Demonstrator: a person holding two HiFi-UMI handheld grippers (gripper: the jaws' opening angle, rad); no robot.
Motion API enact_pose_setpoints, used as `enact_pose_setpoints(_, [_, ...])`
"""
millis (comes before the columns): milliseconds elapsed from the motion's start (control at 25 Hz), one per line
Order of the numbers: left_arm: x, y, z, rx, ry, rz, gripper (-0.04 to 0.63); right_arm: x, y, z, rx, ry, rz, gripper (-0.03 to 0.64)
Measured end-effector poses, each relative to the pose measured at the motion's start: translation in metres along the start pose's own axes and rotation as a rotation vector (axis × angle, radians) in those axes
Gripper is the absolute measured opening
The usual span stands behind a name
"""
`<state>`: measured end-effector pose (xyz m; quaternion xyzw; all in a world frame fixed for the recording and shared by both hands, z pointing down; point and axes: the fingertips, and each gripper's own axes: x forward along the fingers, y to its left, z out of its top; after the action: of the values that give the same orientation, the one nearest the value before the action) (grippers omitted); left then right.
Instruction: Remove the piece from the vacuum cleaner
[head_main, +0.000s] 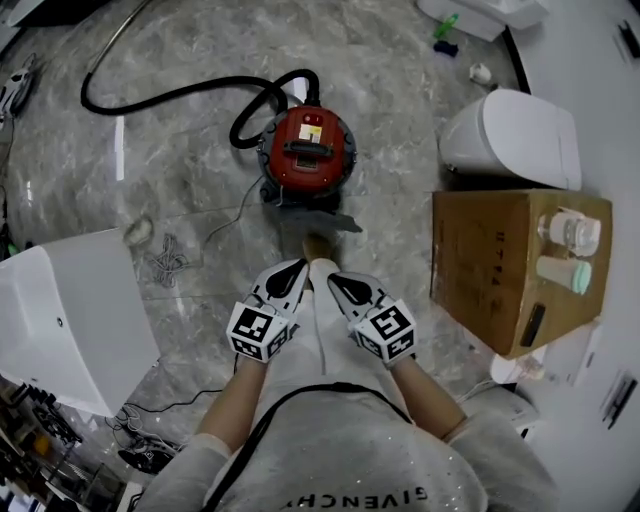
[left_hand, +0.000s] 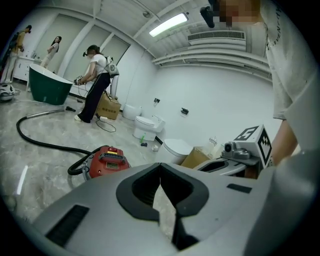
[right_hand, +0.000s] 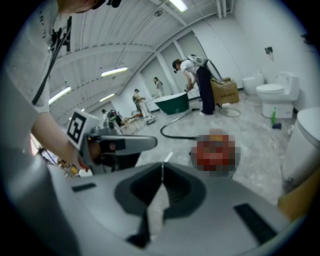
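**Both grippers closed and empty, vacuum cleaner waiting on the marble floor**

The floor (head_main: 420, 110) is grey veined marble, glossy, and it runs through a big white showroom-like room with strip lights on the ceiling and an air unit high on the wall. Down on that floor sits one vacuum cleaner (head_main: 305, 150), a round red canister with a black handle on top. It lies straight ahead of the grippers and is touched by neither. One black hose (head_main: 170, 95) loops out of it and away to the left.

Two grippers are in play. The left gripper (head_main: 300, 268) and the right gripper (head_main: 334, 282) hover side by side above the person's legs, tips angled towards each other. Each has its jaws pressed together with nothing between them.

To the right there is one cardboard box (head_main: 490, 270) and on it two small containers, one clear (head_main: 573, 231) and one with a pale green end (head_main: 566, 273). Beyond it the left gripper view picks out two white toilets (left_hand: 148, 125). Far across the room stands one dark green bathtub (left_hand: 47, 87). Three people are in that far part of the room, one of them bent over by the tub
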<state>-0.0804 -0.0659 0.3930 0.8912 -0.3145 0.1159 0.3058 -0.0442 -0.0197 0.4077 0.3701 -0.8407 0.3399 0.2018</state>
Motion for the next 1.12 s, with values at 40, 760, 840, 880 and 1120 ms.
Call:
enact_pose_setpoints(40, [0.005, 0.003, -0.002, -0.002, 0.004, 0.003, 0.023, 0.006, -0.004, 0.0, 0.002, 0.001, 0.009, 0.015])
enact_pose_setpoints(760, [0.09, 0.067, -0.105, -0.024, 0.15, -0.134, 0.033, 0.106, -0.098, -0.049, -0.111, 0.047, 0.017, 0.015])
enact_pose_setpoints(840, [0.098, 0.071, -0.114, -0.007, 0.159, -0.139, 0.074, 0.115, -0.104, -0.054, -0.176, 0.068, 0.014, 0.015])
enact_pose_setpoints(880, [0.103, 0.074, -0.117, 0.017, 0.164, -0.139, 0.092, 0.119, -0.107, -0.057, -0.208, 0.08, 0.017, 0.015])
enact_pose_setpoints(1120, [0.123, 0.089, -0.138, 0.144, 0.222, -0.119, 0.153, 0.133, -0.119, -0.077, -0.311, 0.15, 0.045, 0.015])
